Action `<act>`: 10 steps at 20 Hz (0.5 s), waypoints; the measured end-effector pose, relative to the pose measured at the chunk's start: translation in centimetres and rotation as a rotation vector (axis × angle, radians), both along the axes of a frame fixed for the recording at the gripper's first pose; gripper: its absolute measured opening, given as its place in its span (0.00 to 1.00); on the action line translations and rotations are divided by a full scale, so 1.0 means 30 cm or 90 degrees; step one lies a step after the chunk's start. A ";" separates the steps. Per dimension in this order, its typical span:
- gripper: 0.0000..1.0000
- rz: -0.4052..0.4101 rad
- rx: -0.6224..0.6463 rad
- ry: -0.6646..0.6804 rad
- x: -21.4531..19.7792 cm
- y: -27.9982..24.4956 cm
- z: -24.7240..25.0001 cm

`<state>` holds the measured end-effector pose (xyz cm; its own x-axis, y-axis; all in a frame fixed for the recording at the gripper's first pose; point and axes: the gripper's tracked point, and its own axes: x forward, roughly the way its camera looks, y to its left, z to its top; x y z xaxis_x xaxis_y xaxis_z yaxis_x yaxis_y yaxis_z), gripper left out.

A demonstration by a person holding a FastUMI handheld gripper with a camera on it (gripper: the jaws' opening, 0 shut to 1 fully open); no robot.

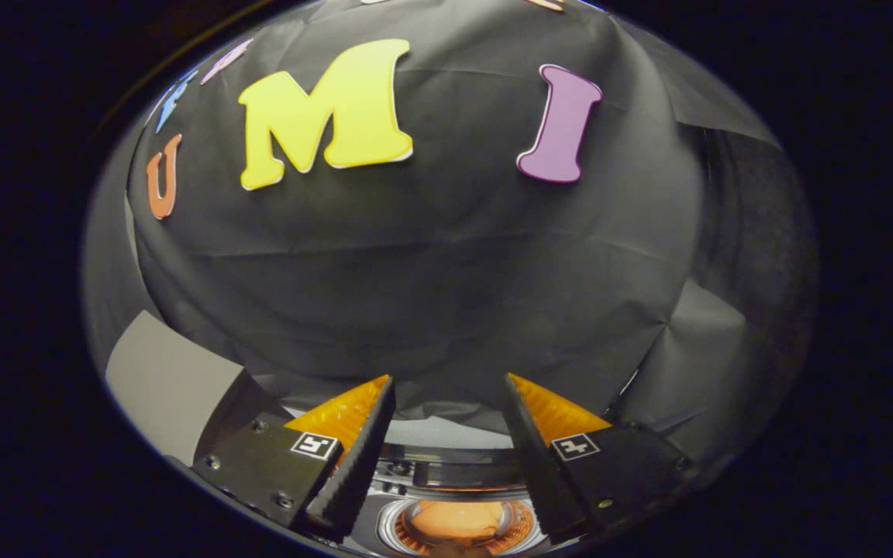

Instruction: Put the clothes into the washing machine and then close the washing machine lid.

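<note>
No readable words, numbers or brand names. Only signs: two small square black-and-white coded markers, unreadable as text. First marker [315,446] stuck on the dark base block of the left finger, second marker [575,446] on the matching block of the right finger, both facing up toward the camera. Fingers of the hand-held gripper [449,380] spread well apart, pressing on nothing, with no lettering on them.

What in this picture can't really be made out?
- Washing machine, gripper view: cut off by the lower edge and flanked by the open hand-held gripper; its lid cannot be judged.
- Orange mass in the drum: too little shows to call it clothes.
- Grey panel: partly cut off, unidentifiable.
</note>
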<state>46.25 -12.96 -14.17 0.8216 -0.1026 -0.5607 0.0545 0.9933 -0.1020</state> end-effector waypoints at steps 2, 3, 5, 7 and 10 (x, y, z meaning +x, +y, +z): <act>0.86 -0.004 0.004 0.031 0.007 -0.010 -0.054; 0.86 -0.003 0.011 0.031 0.007 -0.015 -0.061; 0.86 -0.010 0.008 0.037 0.010 -0.028 -0.071; 0.86 -0.004 0.019 0.044 0.009 -0.026 -0.084; 0.86 0.006 0.028 0.041 0.014 -0.031 -0.080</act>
<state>46.65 -13.88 -16.56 0.7844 -0.0683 -0.6165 0.0391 0.9974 -0.0607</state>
